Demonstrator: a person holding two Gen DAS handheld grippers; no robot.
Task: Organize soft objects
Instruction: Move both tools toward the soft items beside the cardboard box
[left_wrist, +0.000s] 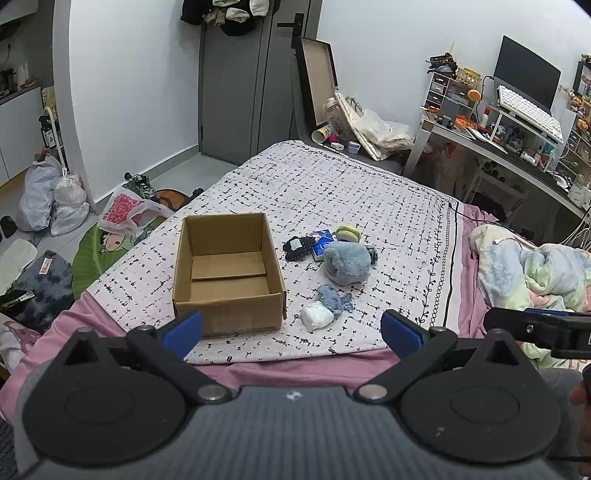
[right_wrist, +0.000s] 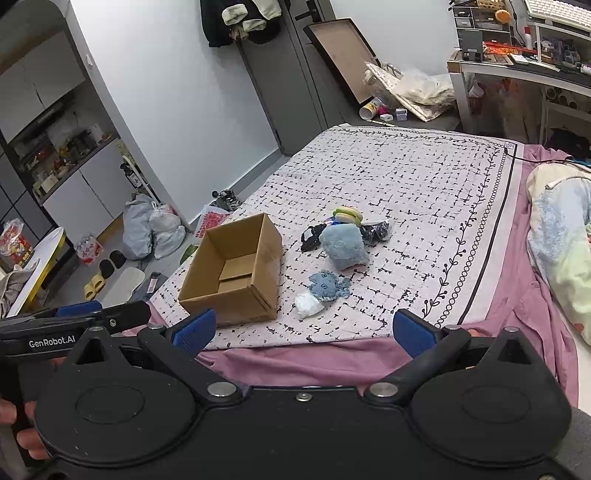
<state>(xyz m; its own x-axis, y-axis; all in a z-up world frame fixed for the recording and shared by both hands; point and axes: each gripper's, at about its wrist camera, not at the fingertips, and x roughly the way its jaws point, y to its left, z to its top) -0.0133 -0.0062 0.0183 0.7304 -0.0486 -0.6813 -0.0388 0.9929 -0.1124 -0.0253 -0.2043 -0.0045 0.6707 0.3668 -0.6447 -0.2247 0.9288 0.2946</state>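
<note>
An open, empty cardboard box (left_wrist: 227, 273) (right_wrist: 234, 271) stands on the patterned bed cover. To its right lie soft things: a large blue plush (left_wrist: 346, 263) (right_wrist: 343, 245), a small blue plush (left_wrist: 332, 296) (right_wrist: 327, 285), a white bundle (left_wrist: 316, 315) (right_wrist: 307, 304), a green-yellow plush (left_wrist: 347, 233) (right_wrist: 348, 215), a black item (left_wrist: 297, 246) (right_wrist: 311, 237) and a blue packet (left_wrist: 320, 239). My left gripper (left_wrist: 291, 332) is open and empty, hovering before the bed's near edge. My right gripper (right_wrist: 303, 330) is open and empty too, beside it.
A crumpled blanket (left_wrist: 532, 273) (right_wrist: 561, 236) lies on the bed's right. A cluttered desk (left_wrist: 517, 140) stands far right. Bags (left_wrist: 51, 199) and shoes litter the floor left of the bed. A grey door (left_wrist: 236, 85) is behind.
</note>
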